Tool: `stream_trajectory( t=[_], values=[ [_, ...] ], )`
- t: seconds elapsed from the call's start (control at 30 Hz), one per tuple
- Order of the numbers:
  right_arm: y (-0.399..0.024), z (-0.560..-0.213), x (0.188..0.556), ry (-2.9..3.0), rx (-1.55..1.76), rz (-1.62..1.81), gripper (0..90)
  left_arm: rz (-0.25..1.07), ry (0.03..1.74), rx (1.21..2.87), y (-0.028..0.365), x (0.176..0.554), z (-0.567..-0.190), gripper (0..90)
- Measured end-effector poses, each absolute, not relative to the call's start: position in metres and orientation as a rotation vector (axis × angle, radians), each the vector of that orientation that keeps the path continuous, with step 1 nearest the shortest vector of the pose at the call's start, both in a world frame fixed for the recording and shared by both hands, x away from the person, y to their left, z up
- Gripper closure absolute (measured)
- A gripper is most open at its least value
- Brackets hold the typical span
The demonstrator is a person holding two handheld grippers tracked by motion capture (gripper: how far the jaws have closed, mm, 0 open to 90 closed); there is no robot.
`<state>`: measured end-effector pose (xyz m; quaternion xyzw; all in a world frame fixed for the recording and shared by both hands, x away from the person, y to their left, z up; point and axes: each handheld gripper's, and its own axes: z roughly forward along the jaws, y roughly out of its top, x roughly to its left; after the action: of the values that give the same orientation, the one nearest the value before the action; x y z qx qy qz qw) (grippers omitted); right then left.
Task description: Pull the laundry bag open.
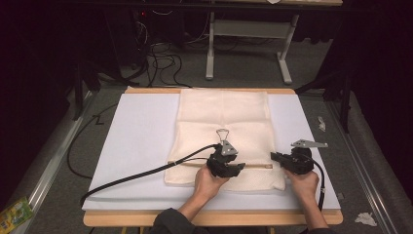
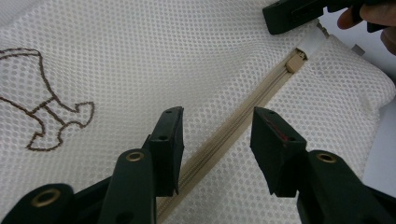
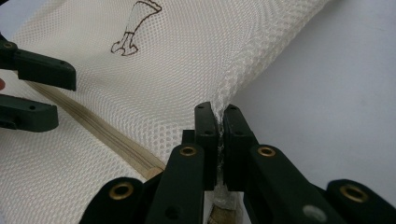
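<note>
**Right tongs clamped on the mesh bag's edge, left tongs parted over its zipper**

High view: The left tongs [image 1: 237,168] sat over the near part of a cream mesh bag [image 1: 224,114], their jaws apart and aimed toward the right. The right tongs [image 1: 275,157] met the bag's near right edge, jaws together, aimed left. Each was held by a hand coming in from the bottom edge. The bag lay flat in the middle of a white surface [image 1: 141,141] with a wooden border, its long axis running away from the person toward the far edge. The zipper [image 1: 255,165] ran crosswise near the bag's close end, between the two tongs. Beyond the surface lay grey floor, dark cables [image 1: 163,61] and a pale grey frame on two legs [image 1: 248,29].

Left gripper view: The left tongs [image 2: 217,140] stood partly open, straddling the beige zipper [image 2: 243,116] with no pad pressing on it. The zipper ran diagonally from lower left to upper right, ending at its slider [image 2: 295,60]. A brown stitched outline [image 2: 44,105] showed on the mesh at left. The right tongs [image 2: 289,14] appeared at the top, at the bag's corner.

Right gripper view: The right tongs [image 3: 218,140] were pressed together on a raised fold of the bag's mesh edge [image 3: 229,84]. The zipper [image 3: 102,130] ran off to the left, toward the open left tongs [image 3: 39,93]. Bare white surface [image 3: 327,93] lay to the right.
</note>
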<state>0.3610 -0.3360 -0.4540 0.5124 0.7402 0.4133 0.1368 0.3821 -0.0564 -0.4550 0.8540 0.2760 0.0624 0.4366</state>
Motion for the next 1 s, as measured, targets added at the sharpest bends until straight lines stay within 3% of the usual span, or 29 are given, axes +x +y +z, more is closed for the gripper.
stream_trajectory(
  t=[1.0],
  values=[
    [-0.325,-0.446,0.364,2.164,1.454,1.246,88.3,0.056,0.592,2.165,-0.104,0.375,-0.456,58.4]
  ],
)
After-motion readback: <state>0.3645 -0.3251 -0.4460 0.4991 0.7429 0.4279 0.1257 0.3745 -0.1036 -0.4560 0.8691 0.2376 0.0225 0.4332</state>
